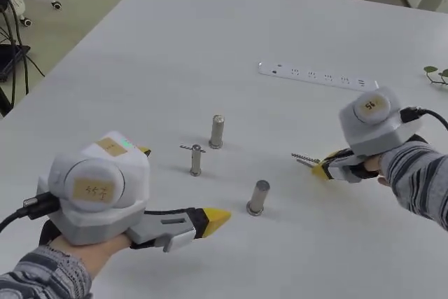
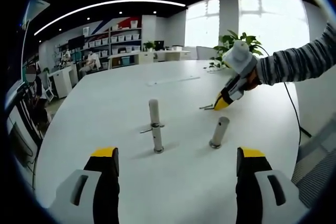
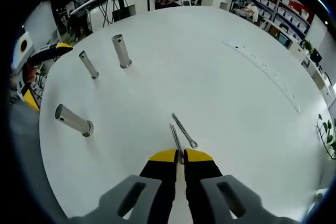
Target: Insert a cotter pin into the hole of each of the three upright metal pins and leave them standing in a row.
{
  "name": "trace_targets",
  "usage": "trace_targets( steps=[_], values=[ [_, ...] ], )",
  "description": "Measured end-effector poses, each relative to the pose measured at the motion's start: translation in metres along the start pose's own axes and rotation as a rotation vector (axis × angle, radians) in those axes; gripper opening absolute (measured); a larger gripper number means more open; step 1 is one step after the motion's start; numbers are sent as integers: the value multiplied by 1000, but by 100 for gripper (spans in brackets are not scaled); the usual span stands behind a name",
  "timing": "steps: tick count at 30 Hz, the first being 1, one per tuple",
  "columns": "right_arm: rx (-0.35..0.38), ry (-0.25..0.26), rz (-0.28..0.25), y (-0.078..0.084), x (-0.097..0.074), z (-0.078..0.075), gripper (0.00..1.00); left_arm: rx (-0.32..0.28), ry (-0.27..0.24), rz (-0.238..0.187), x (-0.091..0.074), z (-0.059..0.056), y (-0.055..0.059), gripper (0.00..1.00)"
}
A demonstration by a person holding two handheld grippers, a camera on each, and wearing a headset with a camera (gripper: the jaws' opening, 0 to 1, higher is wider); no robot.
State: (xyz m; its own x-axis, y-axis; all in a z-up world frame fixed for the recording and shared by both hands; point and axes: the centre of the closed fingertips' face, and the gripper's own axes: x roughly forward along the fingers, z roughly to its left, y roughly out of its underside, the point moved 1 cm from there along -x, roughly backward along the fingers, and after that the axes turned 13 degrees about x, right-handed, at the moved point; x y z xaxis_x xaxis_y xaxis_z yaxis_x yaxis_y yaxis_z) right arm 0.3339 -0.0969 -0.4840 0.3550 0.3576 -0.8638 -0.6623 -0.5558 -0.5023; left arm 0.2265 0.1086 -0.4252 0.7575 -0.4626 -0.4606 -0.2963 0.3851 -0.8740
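Three metal pins stand on the white table (image 1: 175,54): a far one (image 1: 217,131), a middle one (image 1: 196,160) with a cotter pin (image 1: 190,148) through its top, and a near one (image 1: 257,197). My left gripper (image 1: 180,183) is open at the lower left, its jaws wide apart (image 2: 177,156) and facing the pins (image 2: 157,140). At the right, my right gripper (image 1: 322,168) is shut on a cotter pin (image 3: 176,139) that points toward the pins. A second cotter pin (image 3: 185,129) appears beside it on the table. The three pins (image 3: 121,51) stand well ahead of the right jaws.
A white power strip (image 1: 318,77) lies across the far right of the table. Plant leaves (image 1: 437,73) poke in at the right edge. Desks and shelves fill the room behind.
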Motion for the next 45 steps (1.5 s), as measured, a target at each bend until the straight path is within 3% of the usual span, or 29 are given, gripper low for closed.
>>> trace_targets(
  steps=[3, 10, 14, 21, 33, 45],
  values=[
    [-41, -2, 7, -1, 0, 0, 0, 2, 3, 0, 0, -1, 0, 91],
    [3, -25, -6, 0, -1, -1, 0, 15, 16, 0, 0, -4, -1, 88],
    [-43, -29, -21, -1, -6, 2, 0, 17, 25, -1, 0, -6, -2, 86],
    [-92, -52, -40, -1, -19, 14, 0, 37, 80, -19, 0, -21, -7, 78],
    [-250, -114, -130, -2, -49, 54, 0, 68, 160, -35, -2, -42, -19, 64],
    [-380, -167, -186, 7, -73, 94, 0, 45, 237, -51, -4, -74, -30, 48]
  ],
)
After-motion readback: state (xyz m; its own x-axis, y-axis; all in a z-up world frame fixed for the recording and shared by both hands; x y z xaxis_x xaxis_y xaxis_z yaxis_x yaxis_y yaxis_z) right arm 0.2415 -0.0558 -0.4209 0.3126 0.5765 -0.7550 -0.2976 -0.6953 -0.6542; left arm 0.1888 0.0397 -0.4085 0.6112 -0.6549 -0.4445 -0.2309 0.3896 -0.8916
